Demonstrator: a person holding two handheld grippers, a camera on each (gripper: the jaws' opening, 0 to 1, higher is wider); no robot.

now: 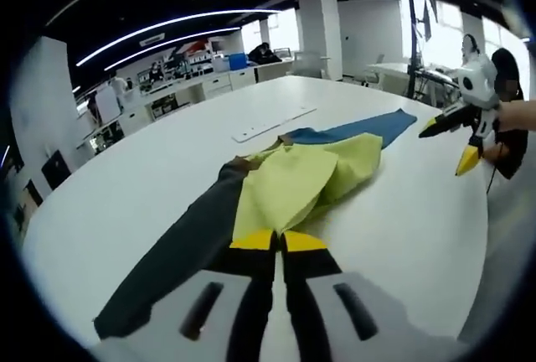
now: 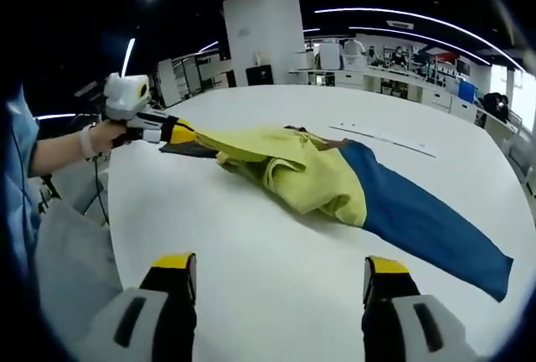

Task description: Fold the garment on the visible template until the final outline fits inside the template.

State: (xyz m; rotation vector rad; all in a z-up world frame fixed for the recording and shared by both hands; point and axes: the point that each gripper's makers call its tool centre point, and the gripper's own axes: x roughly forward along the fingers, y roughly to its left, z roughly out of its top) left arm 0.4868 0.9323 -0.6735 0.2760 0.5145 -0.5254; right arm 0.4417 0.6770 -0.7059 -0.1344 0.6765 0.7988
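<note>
1. In the left gripper view, the garment (image 1: 285,182) runs from lower left to upper right across the white table (image 1: 142,186): dark grey sleeve at lower left, rumpled yellow-green body mid-frame, blue sleeve toward the upper right.
2. The left gripper (image 1: 277,240) at bottom centre has its yellow-tipped jaws pressed together on the yellow-green hem.
3. At the right edge, the right gripper (image 1: 456,137) hangs over the table edge, jaws spread, gripping nothing.
4. A pale strip (image 1: 272,125), possibly the template, lies beyond the garment.

A white table (image 1: 126,186) carries 1 garment (image 1: 301,173) (yellow, blue, dark grey) and a flat white strip (image 1: 272,124).
</note>
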